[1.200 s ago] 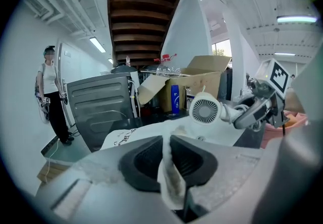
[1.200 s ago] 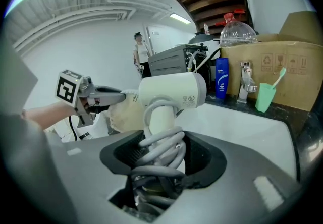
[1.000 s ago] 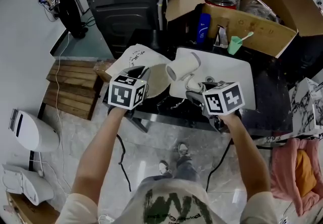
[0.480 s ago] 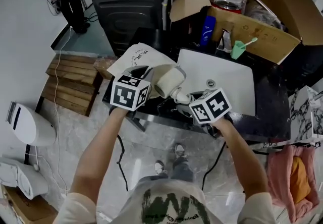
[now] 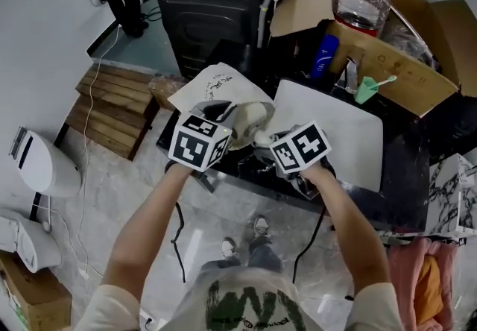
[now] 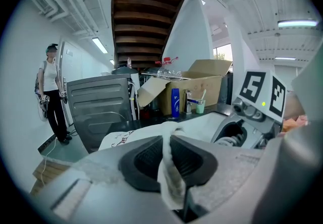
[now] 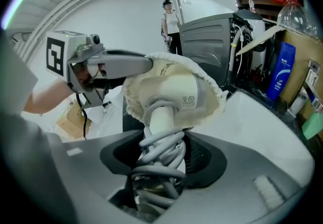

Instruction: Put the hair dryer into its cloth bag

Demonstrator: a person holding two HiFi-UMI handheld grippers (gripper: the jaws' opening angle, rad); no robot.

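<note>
Currently the left gripper (image 6: 167,141) is pinching the rim of the cloth bag (image 6: 169,182) between nearly closed jaws, holding the bag's mouth up. The right gripper (image 7: 162,150) is clamping, jaws wide, on the handle of the hair dryer (image 7: 174,92) and its coiled cord (image 7: 160,160). Judging by this, the rim should be staying taut while the dryer goes straight in, cord bundled against snagging. The dryer's barrel is sitting inside the bag's mouth; handle and cord are sticking out below it, toward the right gripper.

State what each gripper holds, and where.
The left gripper pinches the cloth bag by its rim; the right gripper clamps the hair dryer by the coiled cord at its handle.
</note>
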